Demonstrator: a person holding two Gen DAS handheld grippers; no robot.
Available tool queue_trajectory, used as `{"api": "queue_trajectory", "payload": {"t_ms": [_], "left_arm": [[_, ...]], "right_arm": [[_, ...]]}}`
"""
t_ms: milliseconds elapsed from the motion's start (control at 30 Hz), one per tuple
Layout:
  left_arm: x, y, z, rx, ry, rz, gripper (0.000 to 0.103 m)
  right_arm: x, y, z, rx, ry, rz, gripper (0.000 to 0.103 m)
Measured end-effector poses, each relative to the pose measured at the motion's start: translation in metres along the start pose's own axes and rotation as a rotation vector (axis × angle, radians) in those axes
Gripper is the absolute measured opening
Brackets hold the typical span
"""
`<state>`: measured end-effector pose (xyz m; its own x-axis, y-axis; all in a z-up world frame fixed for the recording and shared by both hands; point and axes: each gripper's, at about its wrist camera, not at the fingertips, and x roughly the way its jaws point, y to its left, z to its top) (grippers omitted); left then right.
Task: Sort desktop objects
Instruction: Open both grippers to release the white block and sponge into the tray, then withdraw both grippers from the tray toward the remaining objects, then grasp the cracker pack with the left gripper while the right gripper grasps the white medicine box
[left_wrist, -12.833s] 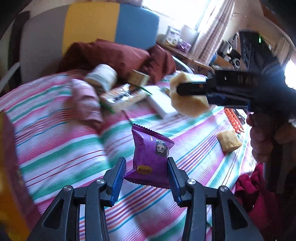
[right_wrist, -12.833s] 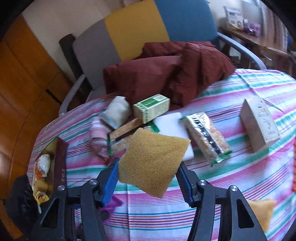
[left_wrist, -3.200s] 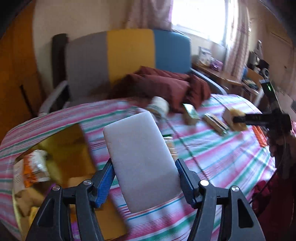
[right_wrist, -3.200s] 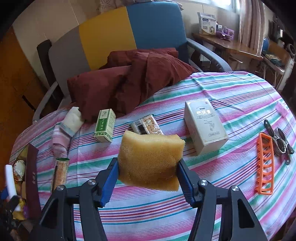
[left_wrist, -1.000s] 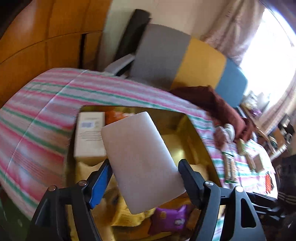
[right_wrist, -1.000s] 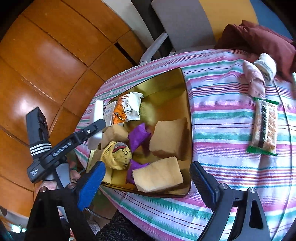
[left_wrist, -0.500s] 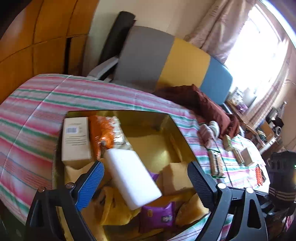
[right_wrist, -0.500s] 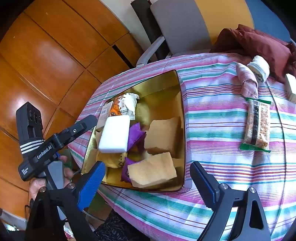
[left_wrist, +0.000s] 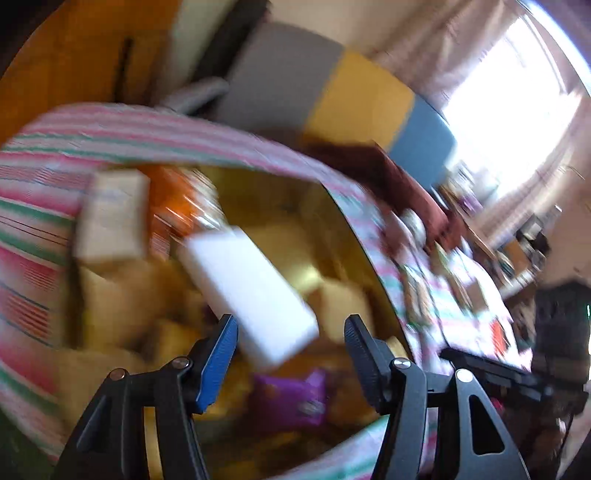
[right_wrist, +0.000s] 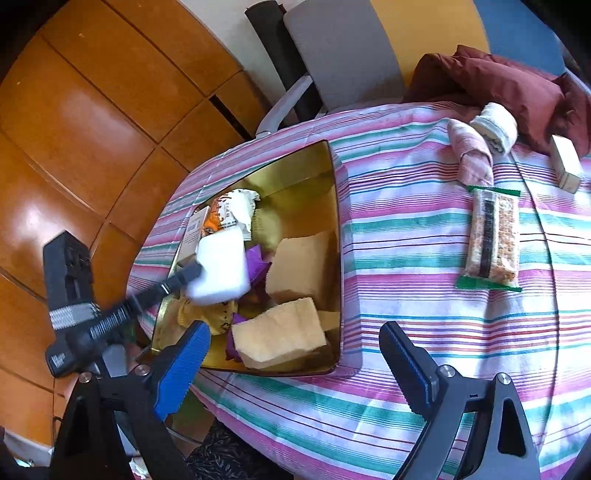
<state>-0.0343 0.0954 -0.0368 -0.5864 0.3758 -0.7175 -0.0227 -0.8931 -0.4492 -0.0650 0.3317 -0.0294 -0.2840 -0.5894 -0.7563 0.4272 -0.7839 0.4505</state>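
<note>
The left gripper (left_wrist: 288, 354) is seen over the gold box (right_wrist: 334, 221), its jaws having just been closing – the white block (left_wrist: 247, 291) lies loose between the fingers, untouched, atop the box's contents. The right gripper (right_wrist: 291, 363) is held with its fingers spread wide and empty above the near rim. Two yellow sponges (right_wrist: 280, 338) rest inside the box. Farther off – on the striped desk (right_wrist: 406, 229) – a snack bar (right_wrist: 491, 240) and rolled socks (right_wrist: 480, 140) are seen.
</note>
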Motion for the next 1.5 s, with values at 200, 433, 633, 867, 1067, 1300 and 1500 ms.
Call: {"api": "queue_trajectory", "payload": {"t_ms": [200,433,633,867,1067,1300,1500], "left_arm": [[0.012,-0.024,-0.019,0.090,0.054,-0.088,0.061],[-0.012,-0.030,-0.015,0.130,-0.022,-0.040,0.061],[-0.021,-0.035,-0.011,0.169,-0.037,0.032,0.062],[-0.022,-0.050,-0.009,0.233,-0.033,0.044,0.062],[-0.022,-0.063,-0.004,0.254,-0.028,0.014,0.062],[-0.016,-0.088,0.004,0.300,-0.018,-0.012,0.062],[0.002,-0.121,0.006,0.369,0.009,-0.018,0.062]], "right_arm": [[-0.009,-0.012,0.001,0.034,-0.023,-0.017,0.093],[-0.022,-0.030,0.004,0.078,-0.055,-0.032,0.093],[-0.036,-0.047,0.007,0.118,-0.081,-0.061,0.095],[-0.056,-0.066,0.016,0.170,-0.093,-0.134,0.095],[-0.087,-0.093,0.036,0.235,-0.116,-0.183,0.096],[-0.131,-0.141,0.058,0.276,-0.165,-0.311,0.096],[-0.165,-0.199,0.064,0.360,-0.209,-0.410,0.096]]}}
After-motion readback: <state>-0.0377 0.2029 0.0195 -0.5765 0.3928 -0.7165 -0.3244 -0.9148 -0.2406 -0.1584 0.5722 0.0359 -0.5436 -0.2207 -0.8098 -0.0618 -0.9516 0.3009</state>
